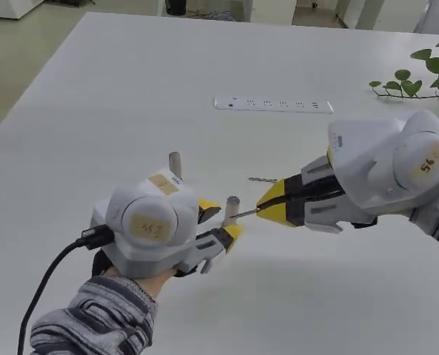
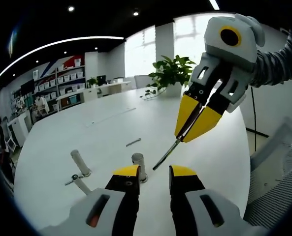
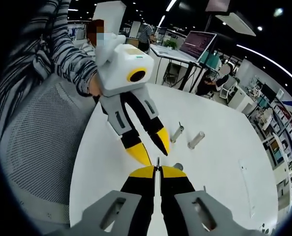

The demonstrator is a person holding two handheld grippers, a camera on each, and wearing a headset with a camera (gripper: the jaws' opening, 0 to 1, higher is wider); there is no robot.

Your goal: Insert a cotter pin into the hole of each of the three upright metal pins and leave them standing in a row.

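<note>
Yellow-tipped, our right hand-held gripper (image 1: 267, 208) is clamped on a cotter pin (image 1: 245, 214), whose long axis continues the jaws' line, free end pointing at the nearest upright metal pin (image 1: 232, 208) on the counter (image 1: 130, 89); our left hand-held gripper (image 1: 220, 220) has its jaws apart beside that pin

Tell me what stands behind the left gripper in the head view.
A pin pokes up behind the left gripper; its lower part and the table at its foot are covered by the gripper.
</note>
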